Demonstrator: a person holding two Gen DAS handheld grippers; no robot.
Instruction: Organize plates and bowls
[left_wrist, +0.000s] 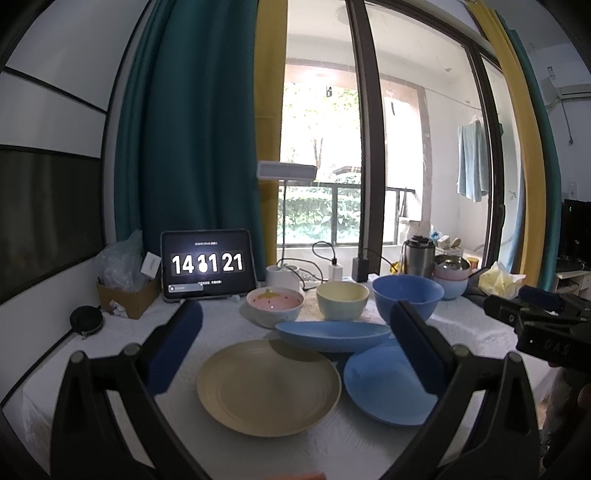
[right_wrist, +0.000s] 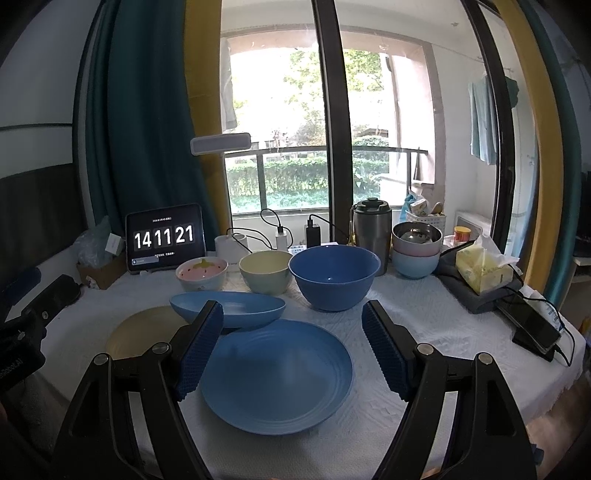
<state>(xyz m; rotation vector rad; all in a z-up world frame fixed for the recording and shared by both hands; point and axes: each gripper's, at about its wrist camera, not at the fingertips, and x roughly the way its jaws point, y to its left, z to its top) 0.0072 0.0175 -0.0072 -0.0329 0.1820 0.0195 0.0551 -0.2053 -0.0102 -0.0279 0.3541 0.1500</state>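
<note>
A yellow plate (left_wrist: 268, 386) and a blue plate (left_wrist: 384, 384) lie side by side on the white table. A blue oval dish (left_wrist: 332, 335) sits behind them. Further back stand a pink bowl (left_wrist: 274, 306), a pale yellow bowl (left_wrist: 342, 300) and a big blue bowl (left_wrist: 407, 295). My left gripper (left_wrist: 295, 350) is open and empty above the yellow plate. My right gripper (right_wrist: 293, 354) is open and empty above the blue plate (right_wrist: 277, 374). The oval dish (right_wrist: 236, 309), yellow plate (right_wrist: 144, 332), pink bowl (right_wrist: 201, 273), yellow bowl (right_wrist: 265, 275) and blue bowl (right_wrist: 334, 277) also show there.
A tablet clock (right_wrist: 165, 236), chargers with cables (right_wrist: 282, 236), a steel tumbler (right_wrist: 371, 230), a stack of small bowls (right_wrist: 416, 251), a tissue pack (right_wrist: 482, 271) and a phone (right_wrist: 535, 328) crowd the back and right. A cardboard box (left_wrist: 125, 295) stands at left.
</note>
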